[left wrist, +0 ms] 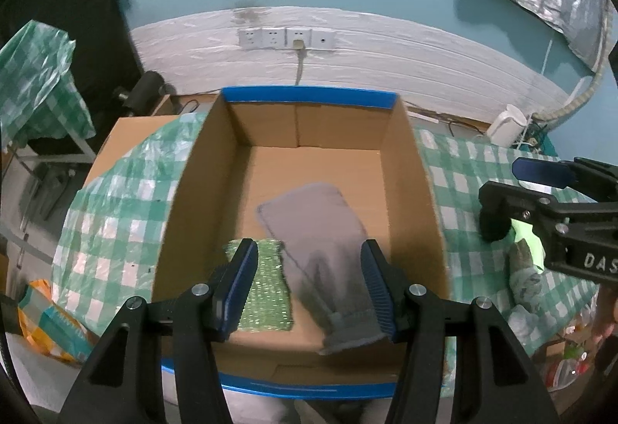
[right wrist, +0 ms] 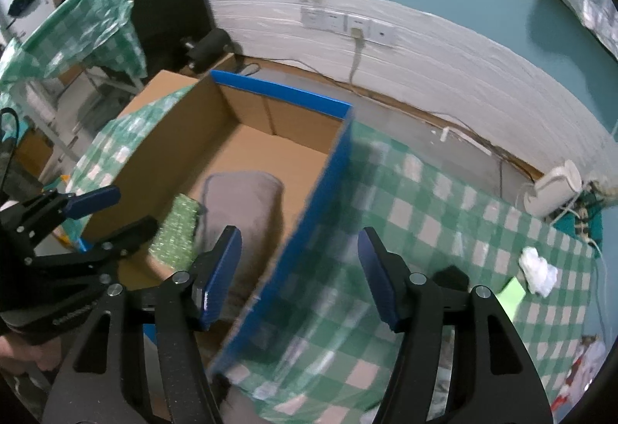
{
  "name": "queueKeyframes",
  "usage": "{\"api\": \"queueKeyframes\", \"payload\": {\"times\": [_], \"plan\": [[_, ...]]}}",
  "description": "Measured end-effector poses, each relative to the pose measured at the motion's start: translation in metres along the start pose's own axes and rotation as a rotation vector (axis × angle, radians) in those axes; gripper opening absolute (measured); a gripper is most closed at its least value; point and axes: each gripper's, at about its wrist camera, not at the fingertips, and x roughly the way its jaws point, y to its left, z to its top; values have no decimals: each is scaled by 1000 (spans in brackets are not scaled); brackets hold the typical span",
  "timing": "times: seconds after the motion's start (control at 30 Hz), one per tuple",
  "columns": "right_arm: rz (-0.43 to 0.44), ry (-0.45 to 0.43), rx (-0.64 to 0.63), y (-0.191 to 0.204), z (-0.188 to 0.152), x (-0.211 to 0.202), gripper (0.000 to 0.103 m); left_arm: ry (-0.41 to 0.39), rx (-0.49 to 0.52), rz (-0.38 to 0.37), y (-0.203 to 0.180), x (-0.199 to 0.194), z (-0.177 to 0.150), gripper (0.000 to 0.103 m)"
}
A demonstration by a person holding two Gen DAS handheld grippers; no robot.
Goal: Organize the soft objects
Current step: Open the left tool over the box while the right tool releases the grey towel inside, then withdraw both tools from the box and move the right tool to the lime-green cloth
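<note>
Over the open cardboard box (left wrist: pixel 216 169) with its blue-taped rim, the left tool (left wrist: pixel 309 288) hung with its blue-padded fingers spread wide and nothing between them. Inside the box a grey cloth (left wrist: pixel 309 219) lay flat on the floor toward the near right, and a grey knit glove (left wrist: pixel 347 319) rested on its near end, cuff toward the front wall. Just left of both sat a green glittery scrub pad (left wrist: pixel 270 292), touching the cloth's edge. The box stood on a surface covered by a green-and-white checked plastic sheet (left wrist: pixel 116 200). To the right, outside the box, the right tool (right wrist: pixel 299 269) was held above the box's right wall and the checked sheet, its fingers likewise apart and holding nothing. From the left wrist view, more soft things lay on the sheet beside the box, partly hidden behind the right tool: a black fuzzy item (left wrist: pixel 494 227), a lime-green piece (left wrist: pixel 527 234) and a grey-patterned sock-like bundle (left wrist: pixel 525 277). From the right wrist view a crumpled white cloth (right wrist: pixel 539 269) lay further right, near a white kettle (right wrist: pixel 556 188) by the wall.
</note>
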Motion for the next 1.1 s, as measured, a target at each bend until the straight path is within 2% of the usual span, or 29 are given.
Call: {"api": "queueKeyframes", "payload": {"times": [0.53,0.67,1.1], "plan": [[-63,-2,142,-88,-41,-20,63,5,112,-37,-64,1,3,57],[-85,-1,176,-110,-52,-23,64,9,143,-52,-82,1,2,62],[-128,4,280,-173,-89,-31,64,28,236,-58,-134,12,2,62]]}}
